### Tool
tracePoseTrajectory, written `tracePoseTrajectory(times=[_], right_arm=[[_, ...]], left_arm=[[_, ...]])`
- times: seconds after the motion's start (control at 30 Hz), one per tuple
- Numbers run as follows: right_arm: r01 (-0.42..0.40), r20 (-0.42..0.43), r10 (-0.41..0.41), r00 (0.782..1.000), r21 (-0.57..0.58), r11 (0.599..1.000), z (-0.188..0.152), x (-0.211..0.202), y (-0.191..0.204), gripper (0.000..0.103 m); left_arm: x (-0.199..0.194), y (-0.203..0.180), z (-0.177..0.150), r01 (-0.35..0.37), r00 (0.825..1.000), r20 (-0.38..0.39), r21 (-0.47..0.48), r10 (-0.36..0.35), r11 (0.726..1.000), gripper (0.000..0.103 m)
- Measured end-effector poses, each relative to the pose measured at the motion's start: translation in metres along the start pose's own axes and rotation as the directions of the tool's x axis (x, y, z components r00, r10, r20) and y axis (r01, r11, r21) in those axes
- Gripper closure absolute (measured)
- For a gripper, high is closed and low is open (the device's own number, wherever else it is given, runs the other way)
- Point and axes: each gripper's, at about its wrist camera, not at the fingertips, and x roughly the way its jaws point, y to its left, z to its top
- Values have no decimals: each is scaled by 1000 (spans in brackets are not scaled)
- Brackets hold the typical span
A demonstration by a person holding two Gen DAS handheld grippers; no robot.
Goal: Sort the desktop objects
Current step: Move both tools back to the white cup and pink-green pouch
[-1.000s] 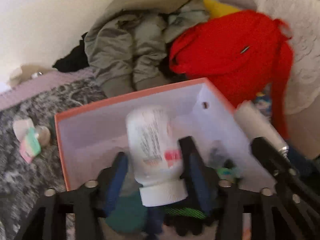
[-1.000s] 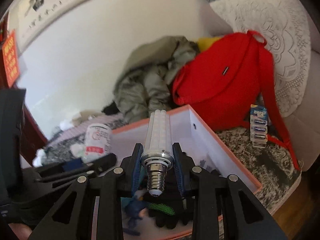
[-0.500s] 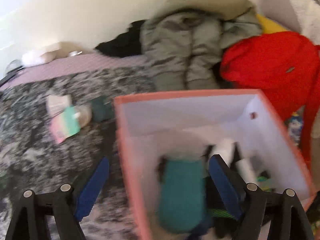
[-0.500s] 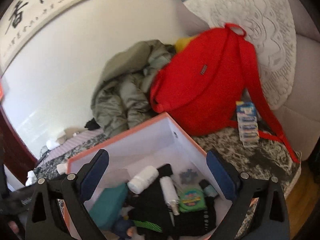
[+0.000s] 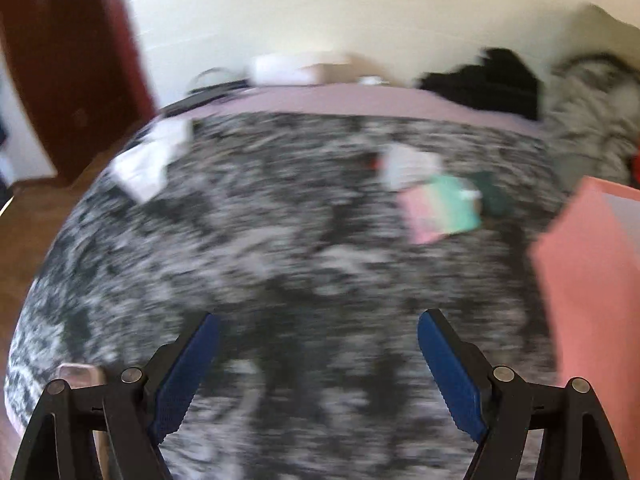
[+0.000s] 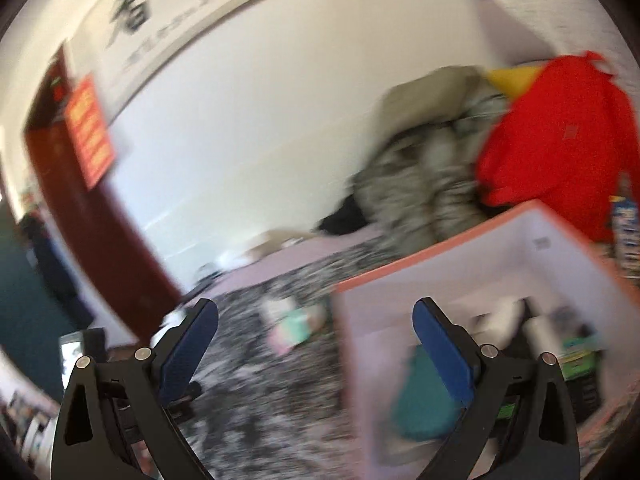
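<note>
Both views are blurred by motion. My left gripper [image 5: 318, 320] is open and empty over the mottled grey cover [image 5: 280, 260], left of the pink box [image 5: 592, 280]. A pink and green packet [image 5: 440, 208], a white item [image 5: 408, 164] and a dark green item [image 5: 492, 196] lie beyond it; a white cloth [image 5: 148, 164] lies at the far left. My right gripper [image 6: 314, 312] is open and empty at the left rim of the pink box [image 6: 440, 248]. Inside the box are a teal pouch [image 6: 424, 404], a white bottle [image 6: 500, 316], black items and a green-labelled item [image 6: 576, 348]. The packet [image 6: 292, 328] lies left of the box.
A grey-green jacket [image 6: 424, 168], a red backpack [image 6: 560, 140] and black clothing [image 5: 484, 84] are piled against the wall behind the box. A dark red door frame [image 6: 100, 220] stands at the left. A phone-like object [image 5: 78, 376] lies by the left gripper's left finger.
Both grippers opened: the left let go of the white bottle, the right the LED bulb, into the box. Both then swung left, the left away from the box over the cover.
</note>
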Motion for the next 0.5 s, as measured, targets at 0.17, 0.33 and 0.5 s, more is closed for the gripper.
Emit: tracePoseTrajectory(times=[0.17, 0.33, 0.5], right_arm=[[-69, -139, 59, 989, -67, 995, -44, 69, 61, 3], [-32, -275, 55, 960, 85, 996, -74, 151, 56, 3], [73, -362, 17, 932, 233, 970, -98, 222, 22, 7]], left_arm=[[44, 47, 4, -60, 998, -28, -11, 60, 998, 17], [85, 55, 37, 55, 998, -17, 3, -55, 998, 17], [138, 33, 77, 249, 966, -58, -44, -251, 968, 17]])
